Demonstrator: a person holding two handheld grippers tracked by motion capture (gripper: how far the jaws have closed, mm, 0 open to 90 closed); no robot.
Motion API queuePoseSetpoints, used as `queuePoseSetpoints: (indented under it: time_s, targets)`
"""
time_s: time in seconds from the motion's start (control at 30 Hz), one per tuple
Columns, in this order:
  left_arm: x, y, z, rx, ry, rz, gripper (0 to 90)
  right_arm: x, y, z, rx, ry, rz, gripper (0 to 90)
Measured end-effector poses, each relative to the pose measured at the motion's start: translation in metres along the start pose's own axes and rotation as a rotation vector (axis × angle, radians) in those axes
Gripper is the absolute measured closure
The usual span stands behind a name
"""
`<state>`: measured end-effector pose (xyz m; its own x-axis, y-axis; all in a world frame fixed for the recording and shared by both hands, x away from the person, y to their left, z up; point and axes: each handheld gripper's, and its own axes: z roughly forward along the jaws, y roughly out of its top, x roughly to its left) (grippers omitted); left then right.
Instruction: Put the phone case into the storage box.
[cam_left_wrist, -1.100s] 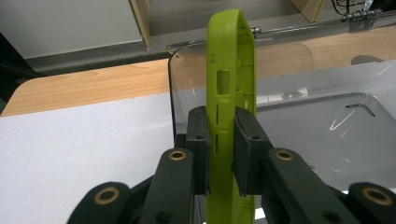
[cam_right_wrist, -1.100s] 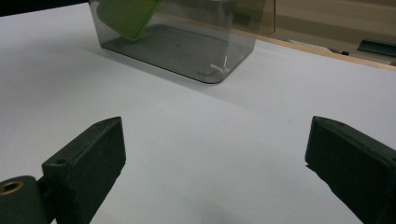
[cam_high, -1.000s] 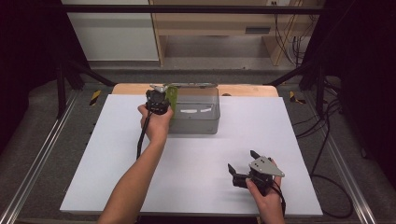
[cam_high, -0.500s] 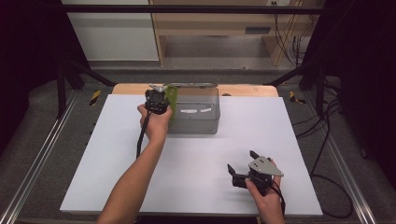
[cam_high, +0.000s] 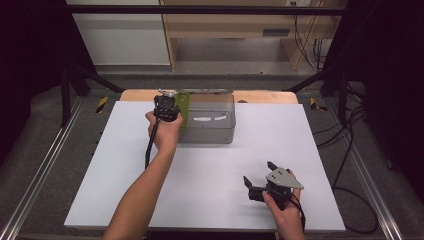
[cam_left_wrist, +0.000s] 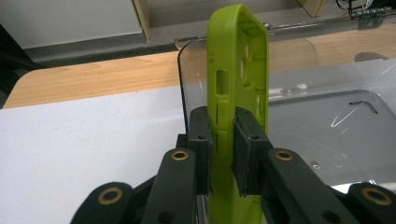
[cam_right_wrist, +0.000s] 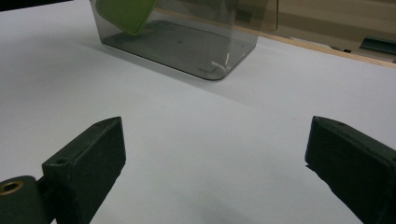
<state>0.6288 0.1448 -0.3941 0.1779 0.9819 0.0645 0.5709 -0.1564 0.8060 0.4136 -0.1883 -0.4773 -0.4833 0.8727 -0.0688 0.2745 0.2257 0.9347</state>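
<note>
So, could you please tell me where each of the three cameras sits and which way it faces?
High view: above the person's side, looking forward and down at the white table; both forearms, left claw and right claw show.
Left gripper view: on the left claw, looking along jaws shut on the green phone case at the clear box.
Right gripper view: low on the right claw, jaws wide apart, facing the box.
All three share case and box.

Looks like a lab or recording rig, not a home. White sheet (cam_high: 210, 175) over a wooden table (cam_high: 260, 96), aluminium rails (cam_high: 35, 175) along both side edges, black frame bar (cam_high: 200, 9) overhead, loose cables (cam_high: 350, 130) trailing off the right edge.
</note>
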Motion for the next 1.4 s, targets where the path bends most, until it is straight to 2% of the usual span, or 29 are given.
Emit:
queuePoseSetpoints:
  time_s: [0.2, 0.5, 0.73, 0.93, 1.0, 1.1, 1.23, 1.33, 1.4]
  targets:
    - [-0.001, -0.001, 0.004, -0.009, -0.002, 0.012, 78.4, -0.001, 0.000, 0.001, 0.005, -0.001, 0.004, 5.5]
    - [0.000, -0.002, 0.007, -0.021, -0.003, 0.002, 77.3, 0.000, -0.001, 0.002, 0.010, 0.003, -0.001, 5.5]
    - [0.000, -0.001, 0.004, -0.053, -0.003, 0.002, 70.2, 0.000, -0.001, 0.002, 0.009, 0.003, -0.005, 5.5]
    - [-0.002, 0.000, 0.000, -0.091, -0.008, 0.043, 66.9, 0.001, -0.001, 0.002, 0.007, 0.004, -0.003, 5.3]
    - [-0.003, 0.000, -0.002, -0.107, -0.017, 0.044, 65.5, 0.001, -0.001, 0.002, 0.006, 0.003, -0.003, 5.3]
    - [-0.003, 0.001, -0.005, -0.122, -0.034, 0.048, 60.1, 0.001, -0.001, 0.002, 0.008, 0.003, -0.003, 5.2]
    - [-0.004, 0.001, -0.010, -0.147, -0.040, 0.079, 51.4, 0.001, 0.000, 0.002, 0.004, 0.003, -0.003, 4.7]
    - [-0.004, 0.001, -0.013, -0.160, -0.073, 0.096, 43.2, 0.001, 0.000, 0.002, 0.001, 0.003, 0.000, 4.5]
    - [-0.003, 0.000, -0.015, -0.161, -0.096, 0.093, 36.7, 0.001, 0.000, 0.003, 0.004, 0.002, 0.006, 4.3]
